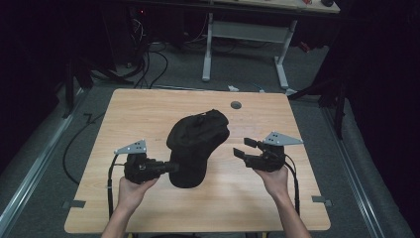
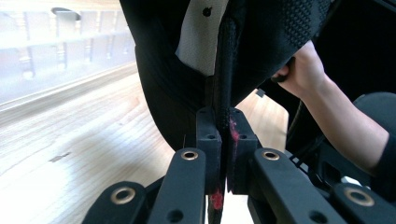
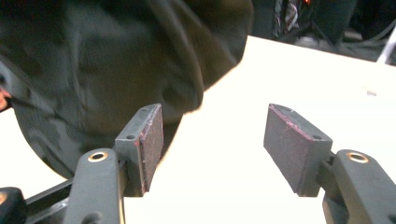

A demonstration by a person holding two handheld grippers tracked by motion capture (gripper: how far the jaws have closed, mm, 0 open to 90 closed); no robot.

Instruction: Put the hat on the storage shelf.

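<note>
At frame centre, the left gripper clamped the black cap; the right gripper gaped beside it, probably needing to close on its crown next.

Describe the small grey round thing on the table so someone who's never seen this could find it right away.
Start at the wooden table and go to its far edge, beyond the black cap. There, right of centre, sits a small grey disc, flush in the wood. Nothing else on the tabletop is round and grey.
</note>
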